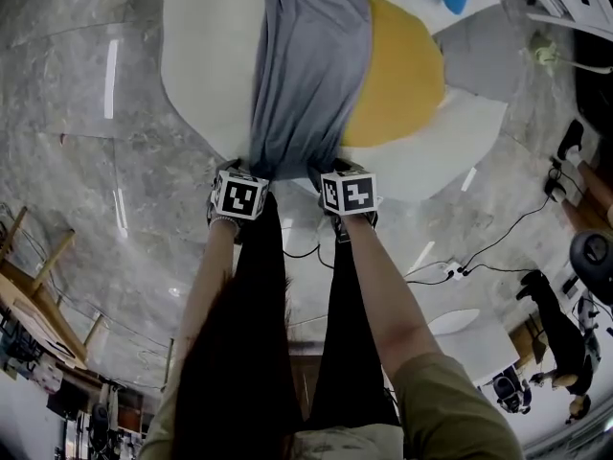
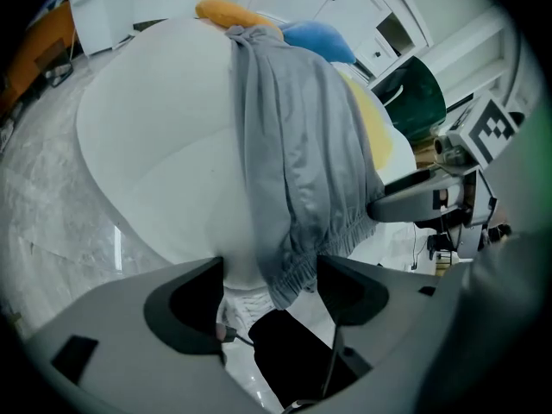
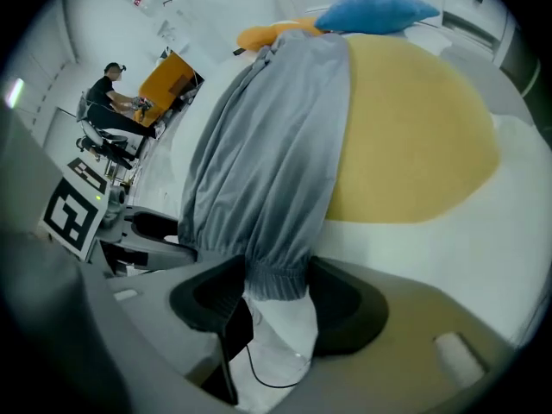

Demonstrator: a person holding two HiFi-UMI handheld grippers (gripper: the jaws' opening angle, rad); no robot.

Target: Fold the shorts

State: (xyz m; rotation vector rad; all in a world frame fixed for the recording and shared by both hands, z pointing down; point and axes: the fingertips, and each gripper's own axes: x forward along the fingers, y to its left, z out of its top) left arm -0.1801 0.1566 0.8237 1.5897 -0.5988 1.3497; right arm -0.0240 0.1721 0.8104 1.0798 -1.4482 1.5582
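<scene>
While the right gripper (image 3: 278, 270) pinches the gathered edge of the shorts (image 1: 311, 65) at six o'clock, the left gripper (image 2: 269, 270) straddles it unclenched. The cloth, likely soft and light, runs toward twelve across the table (image 1: 206, 56) and is best taken by that elastic edge.

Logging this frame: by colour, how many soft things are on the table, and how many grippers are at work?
Grey shorts: 1
Blue soft item: 1
Orange soft item: 1
Grippers: 2, the left gripper and the right gripper
Total: 5
</scene>
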